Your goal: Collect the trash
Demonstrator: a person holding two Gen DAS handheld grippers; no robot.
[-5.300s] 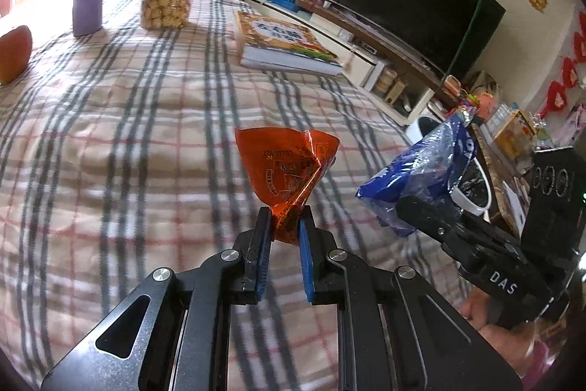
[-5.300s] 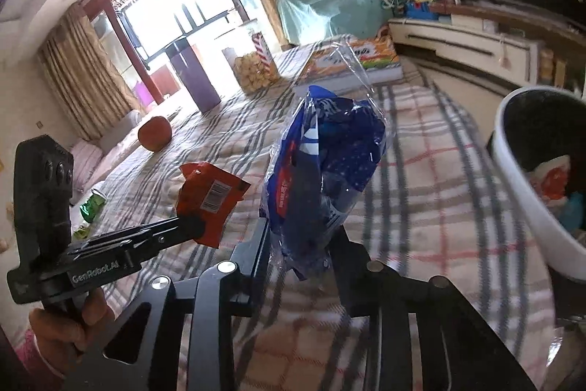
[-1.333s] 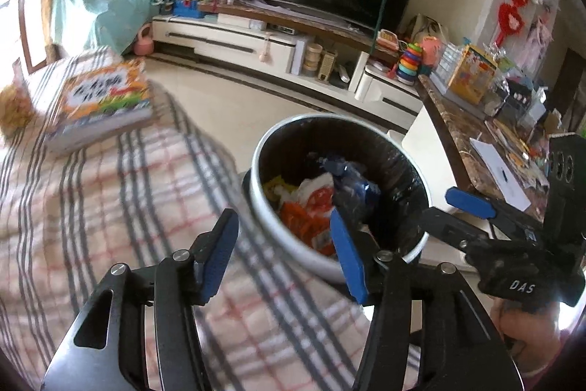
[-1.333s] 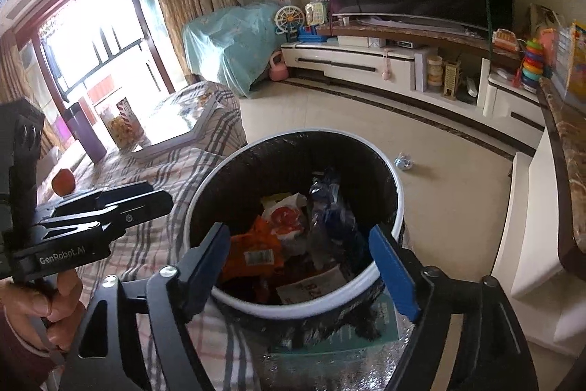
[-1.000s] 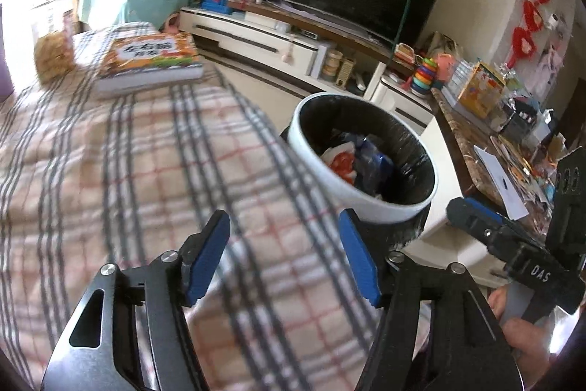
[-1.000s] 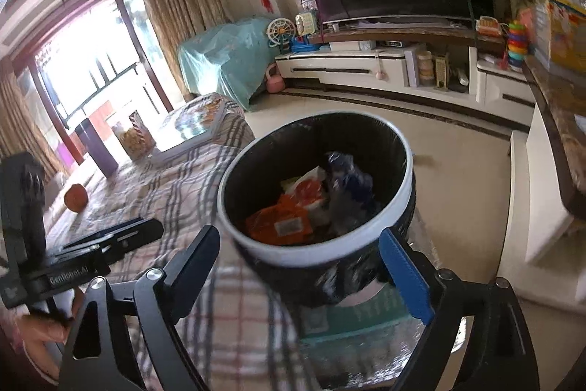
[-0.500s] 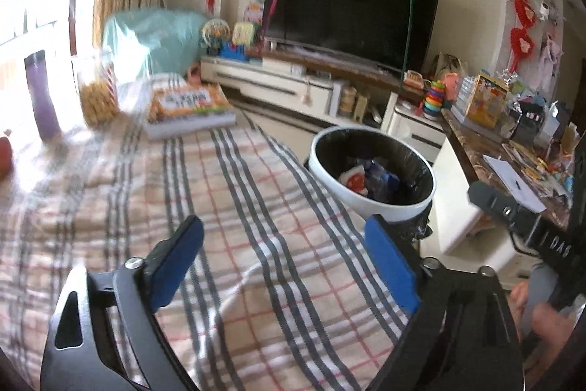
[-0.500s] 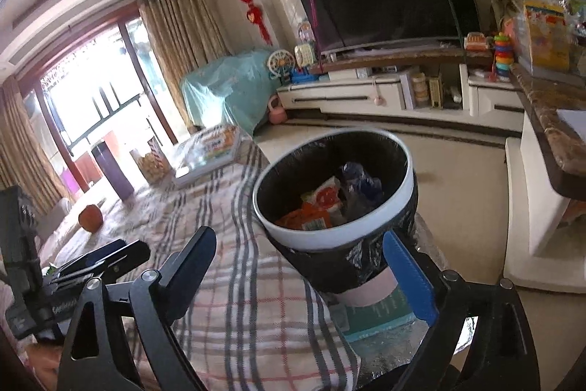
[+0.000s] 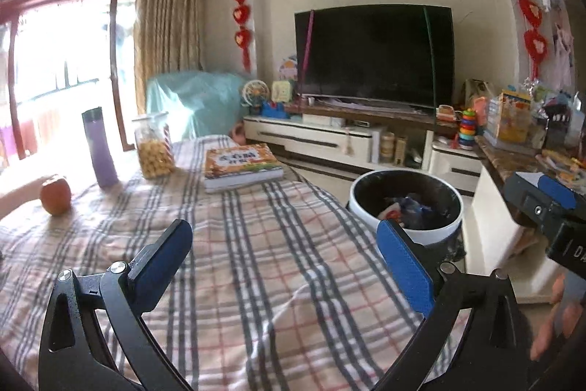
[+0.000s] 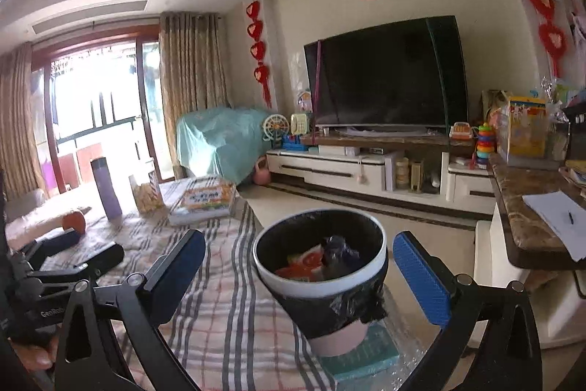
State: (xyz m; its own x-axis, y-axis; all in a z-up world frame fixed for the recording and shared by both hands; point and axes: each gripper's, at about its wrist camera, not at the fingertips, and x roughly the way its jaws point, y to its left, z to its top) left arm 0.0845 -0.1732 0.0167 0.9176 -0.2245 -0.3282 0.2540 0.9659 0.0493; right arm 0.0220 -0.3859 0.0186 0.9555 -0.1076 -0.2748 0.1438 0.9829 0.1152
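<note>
trash [image 10: 318, 257] sits inside the bin [image 10: 379, 246], a white-rimmed round bin w/ a black liner, standing on the floor just off the right edge of the tablecloth [image 9: 256, 262]. red, orange & dark blue wrappers show in the bin; can't tell how many pcs. in the right wrist view the bin rests on a teal box [image 10: 360, 356] w/ clear plastic around it.

left gripper [image 9: 284, 257] hangs over the checked tablecloth, jaws opening, blue pads wide apart, nothing btw them. right gripper [image 10: 298, 272] also opening, pads spread to either side of the bin in its view, not touching it, nothing held. each gripper shows at the edge of the other's view, w/ a bit of the person's fingers [image 9: 549, 321] on the handle.

at the far edge of the cloth: book [image 9: 241, 165] lying flat near the far right corner, clear jar of snacks [image 9: 154, 145] left of it, purple bottle [image 9: 99, 147] upright further left, apple [image 9: 55, 195] near the far left edge. a hand [image 9: 20, 193] reaches in from the left, touching or just beside the apple; can't tell which.

behind: tv [image 9: 373, 54] on a low white cabinet [image 9: 318, 141], red heart decorations on the wall, curtains by a bright window.
</note>
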